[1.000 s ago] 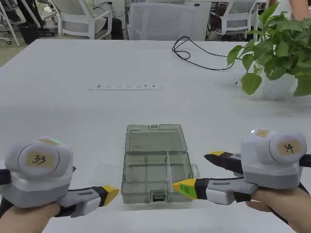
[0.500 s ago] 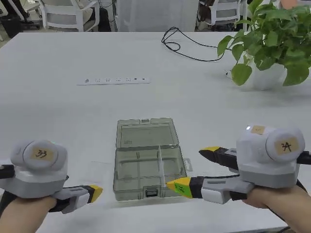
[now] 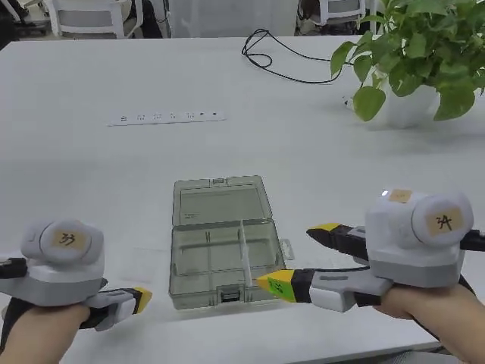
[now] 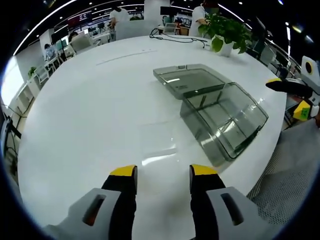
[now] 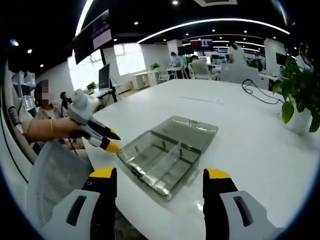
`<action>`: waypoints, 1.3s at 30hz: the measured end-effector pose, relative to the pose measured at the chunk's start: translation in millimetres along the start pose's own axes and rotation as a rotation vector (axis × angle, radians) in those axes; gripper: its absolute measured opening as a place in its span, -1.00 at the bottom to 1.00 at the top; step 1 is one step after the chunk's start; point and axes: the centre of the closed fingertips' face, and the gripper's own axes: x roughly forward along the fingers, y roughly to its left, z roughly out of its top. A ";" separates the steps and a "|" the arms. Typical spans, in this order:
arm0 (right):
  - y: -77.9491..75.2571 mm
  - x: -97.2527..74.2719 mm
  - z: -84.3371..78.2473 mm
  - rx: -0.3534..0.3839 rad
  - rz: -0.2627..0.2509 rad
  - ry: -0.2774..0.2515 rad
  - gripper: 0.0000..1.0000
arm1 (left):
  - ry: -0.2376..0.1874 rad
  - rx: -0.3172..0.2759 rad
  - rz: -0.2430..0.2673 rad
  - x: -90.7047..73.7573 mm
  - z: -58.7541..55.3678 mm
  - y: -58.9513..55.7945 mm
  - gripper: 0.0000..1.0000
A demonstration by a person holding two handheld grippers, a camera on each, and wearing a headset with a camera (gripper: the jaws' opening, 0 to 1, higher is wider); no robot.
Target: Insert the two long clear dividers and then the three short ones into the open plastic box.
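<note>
Open box [image 5: 161,156] beyond parted fingers [image 5: 103,196]

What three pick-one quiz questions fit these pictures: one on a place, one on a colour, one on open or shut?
1. Where is the potted plant? A on the floor B far right on the table C under the table
2. What colour are the left hand-held gripper's tips? A yellow B blue C red
3. The plastic box is: A shut B open C upside down
Answers: B, it stands at the far right edge; A, both tips are yellow; B, its lid lies flat behind it.
</note>
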 end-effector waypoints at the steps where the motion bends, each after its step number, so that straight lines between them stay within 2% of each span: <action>1: -0.3 -0.3 -0.1 0.002 -0.002 0.000 0.42 | 0.006 -0.002 0.001 0.4 -1.1 0.1 -0.20; 12: 0.5 1.2 -0.3 0.012 -0.002 -0.002 0.39 | 0.038 -0.008 0.006 5.1 -6.8 0.9 -0.29; 18: 2.4 2.4 -0.8 0.011 -0.001 0.000 0.38 | 0.040 -0.013 0.020 6.2 -6.7 3.5 -0.33; 24: 2.5 2.9 -1.1 0.011 -0.004 0.003 0.36 | 0.057 0.004 0.030 7.0 -7.1 4.9 -0.35; 30: 1.7 3.7 -3.1 0.010 -0.011 0.015 0.35 | 0.111 0.039 0.034 7.8 -8.0 4.7 -0.34; 35: 2.3 5.1 -3.9 0.015 -0.016 0.022 0.34 | 0.128 0.011 0.032 7.3 -7.4 6.9 -0.36; 39: 2.1 7.0 -5.6 0.026 -0.022 0.034 0.33 | 0.126 -0.043 0.024 6.7 -8.4 10.2 -0.38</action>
